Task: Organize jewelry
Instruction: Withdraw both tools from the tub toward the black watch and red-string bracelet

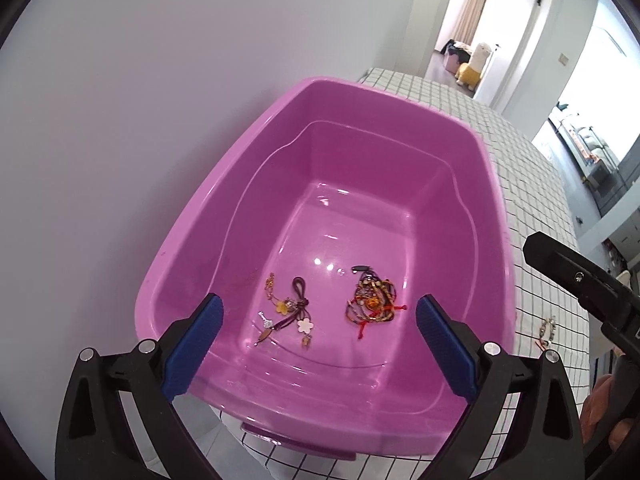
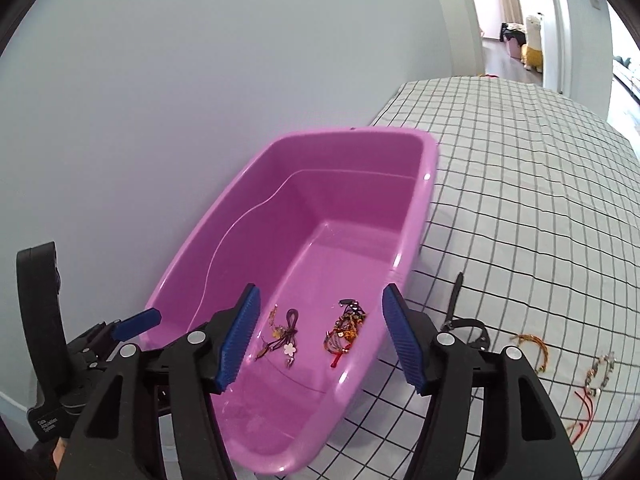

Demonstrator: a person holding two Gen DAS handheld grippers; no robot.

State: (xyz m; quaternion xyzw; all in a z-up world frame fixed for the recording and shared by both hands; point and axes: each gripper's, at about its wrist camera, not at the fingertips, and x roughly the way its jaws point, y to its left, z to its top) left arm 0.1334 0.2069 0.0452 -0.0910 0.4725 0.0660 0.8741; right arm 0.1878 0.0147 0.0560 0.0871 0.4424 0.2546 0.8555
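Note:
A pink plastic tub [image 1: 492,184] [image 2: 428,184] stands on a checked cloth against the wall. Inside lie a dark cord necklace with flower charms [image 1: 294,312] [image 2: 286,338] and a tangle of red and gold bracelets [image 1: 372,300] [image 2: 346,330]. My left gripper [image 1: 320,344] is open and empty above the tub's near rim. My right gripper [image 2: 320,344] is open and empty above the tub's near end. On the cloth to the right lie a black strap [image 2: 460,312], a gold bracelet [image 2: 534,346] and a beaded bracelet with red cord [image 2: 598,372] [image 1: 547,330].
The white wall [image 1: 120,120] runs along the tub's left side. The checked cloth [image 2: 540,200] stretches to the right and back. A doorway [image 1: 476,28] opens beyond. The other gripper's black body shows at each view's edge, in the left wrist view [image 1: 580,284] and the right wrist view [image 2: 44,320].

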